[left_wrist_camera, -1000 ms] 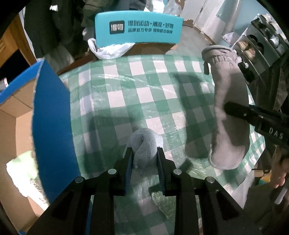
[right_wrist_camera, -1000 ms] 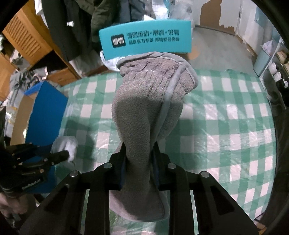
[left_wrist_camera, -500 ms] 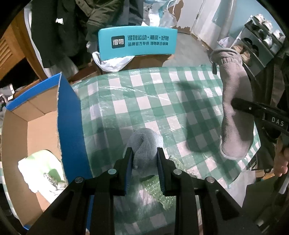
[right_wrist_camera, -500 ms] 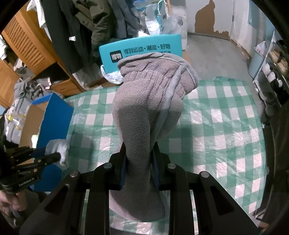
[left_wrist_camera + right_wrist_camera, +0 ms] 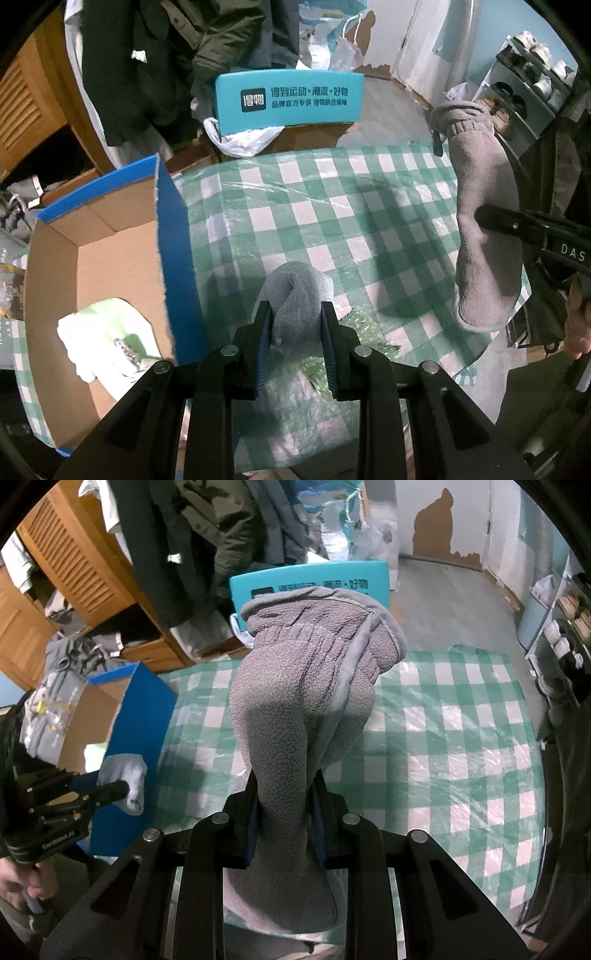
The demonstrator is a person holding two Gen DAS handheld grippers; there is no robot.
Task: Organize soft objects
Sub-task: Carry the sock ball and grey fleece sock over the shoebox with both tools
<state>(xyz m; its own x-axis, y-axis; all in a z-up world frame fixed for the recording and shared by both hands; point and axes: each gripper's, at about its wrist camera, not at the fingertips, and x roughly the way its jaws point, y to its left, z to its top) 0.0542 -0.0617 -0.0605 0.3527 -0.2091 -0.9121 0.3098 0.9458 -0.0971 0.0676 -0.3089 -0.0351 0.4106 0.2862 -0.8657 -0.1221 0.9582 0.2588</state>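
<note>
My left gripper [image 5: 296, 318] is shut on a small pale grey sock [image 5: 299, 295], held in the air above the green checked table [image 5: 332, 206]. The same sock [image 5: 125, 781] and left gripper [image 5: 122, 787] show at the left of the right wrist view. My right gripper [image 5: 284, 797] is shut on a large grey fleece glove [image 5: 306, 686], which hangs lifted over the table. In the left wrist view that glove [image 5: 480, 221] hangs at the right, pinched by the right gripper [image 5: 487, 219].
An open cardboard box with blue walls [image 5: 173, 243] stands at the table's left, with white and pale green soft items [image 5: 103, 332] inside. A teal sign [image 5: 288, 99] stands beyond the far edge. Crumpled green plastic [image 5: 354, 325] lies near the front. A shoe rack [image 5: 532, 88] is at right.
Both grippers have risen with their loads, so the table looks smaller and farther. More of the blue box's inside has come into the left wrist view.
</note>
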